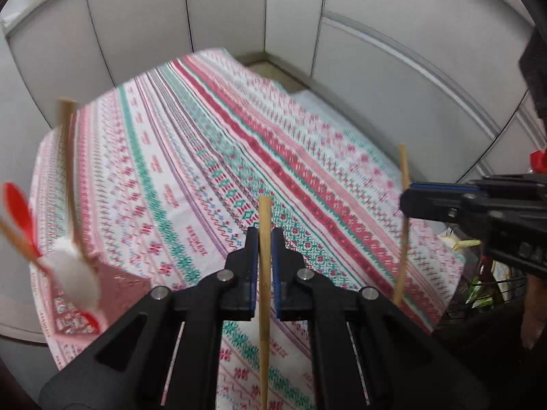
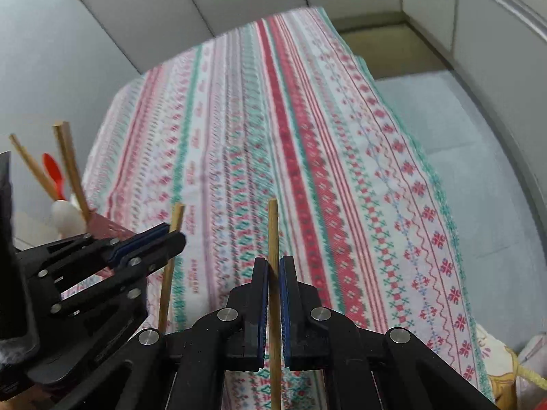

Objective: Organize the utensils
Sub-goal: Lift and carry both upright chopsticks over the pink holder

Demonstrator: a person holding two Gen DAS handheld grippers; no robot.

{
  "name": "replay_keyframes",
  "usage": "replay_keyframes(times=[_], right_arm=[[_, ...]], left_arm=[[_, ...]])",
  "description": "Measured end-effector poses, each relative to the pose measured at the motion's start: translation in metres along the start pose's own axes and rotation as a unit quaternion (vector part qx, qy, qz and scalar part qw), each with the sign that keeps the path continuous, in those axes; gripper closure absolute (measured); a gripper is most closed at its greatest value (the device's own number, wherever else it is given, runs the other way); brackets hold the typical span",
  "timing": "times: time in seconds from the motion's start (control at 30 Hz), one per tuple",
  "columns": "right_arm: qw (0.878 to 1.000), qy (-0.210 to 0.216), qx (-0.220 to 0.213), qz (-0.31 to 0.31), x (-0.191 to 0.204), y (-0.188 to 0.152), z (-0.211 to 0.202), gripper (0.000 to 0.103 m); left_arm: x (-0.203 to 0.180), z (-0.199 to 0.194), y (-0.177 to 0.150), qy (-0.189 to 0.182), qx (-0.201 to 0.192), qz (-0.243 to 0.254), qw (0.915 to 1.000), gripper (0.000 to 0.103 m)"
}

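Note:
My left gripper (image 1: 265, 235) is shut on a wooden chopstick (image 1: 265, 212) that stands almost upright between its blue pads, lifted above the patterned tablecloth (image 1: 212, 157). My right gripper (image 2: 273, 263) is shut on a second chopstick (image 2: 272, 222) in the same upright way. Each wrist view shows the other gripper too: the right gripper (image 1: 407, 201) with its chopstick (image 1: 402, 256), and the left gripper (image 2: 172, 235) with its chopstick (image 2: 167, 283). At the left, a dark red holder (image 2: 106, 225) contains two chopsticks (image 2: 70, 167), a red spoon (image 2: 53, 171) and a white spoon (image 2: 66, 215).
Grey partition panels (image 1: 143, 34) close in the table at the back and left. A pale blue surface (image 2: 454, 143) lies lower, beyond the table's right edge. A wire basket with bags (image 1: 485, 290) sits at the right. Yellow rope and bags (image 2: 523, 372) lie at the lower right.

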State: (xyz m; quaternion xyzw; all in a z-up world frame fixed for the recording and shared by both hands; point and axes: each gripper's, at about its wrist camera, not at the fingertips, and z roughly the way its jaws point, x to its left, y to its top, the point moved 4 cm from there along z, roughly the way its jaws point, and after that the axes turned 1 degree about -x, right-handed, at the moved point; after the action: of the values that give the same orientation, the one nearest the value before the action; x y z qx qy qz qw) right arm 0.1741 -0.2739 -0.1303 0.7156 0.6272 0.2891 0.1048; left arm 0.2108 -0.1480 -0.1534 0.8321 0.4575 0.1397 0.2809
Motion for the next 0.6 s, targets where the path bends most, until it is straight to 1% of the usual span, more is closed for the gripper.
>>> replay_keyframes(times=[0.07, 0.2, 0.33, 0.5, 0.6], right_arm=[[1.000, 0.002, -0.020, -0.008, 0.007, 0.001, -0.011, 0.099], [0.998, 0.005, -0.061, -0.030, 0.025, 0.002, -0.036, 0.099], [0.994, 0.007, -0.094, -0.048, 0.043, 0.003, -0.055, 0.099], [0.990, 0.019, -0.121, -0.064, 0.064, 0.005, -0.071, 0.099], [0.988, 0.027, -0.134, -0.073, 0.077, 0.006, -0.080, 0.099]], left_arm=[[0.002, -0.019, 0.000, -0.003, -0.020, -0.005, 0.9998, 0.095], [0.009, -0.056, -0.002, 0.003, -0.064, -0.004, 0.9979, 0.095], [0.017, -0.085, -0.005, 0.011, -0.098, -0.007, 0.9951, 0.095], [0.028, -0.120, -0.007, 0.015, -0.138, -0.020, 0.9901, 0.095], [0.034, -0.139, -0.007, 0.020, -0.166, -0.026, 0.9857, 0.095]])
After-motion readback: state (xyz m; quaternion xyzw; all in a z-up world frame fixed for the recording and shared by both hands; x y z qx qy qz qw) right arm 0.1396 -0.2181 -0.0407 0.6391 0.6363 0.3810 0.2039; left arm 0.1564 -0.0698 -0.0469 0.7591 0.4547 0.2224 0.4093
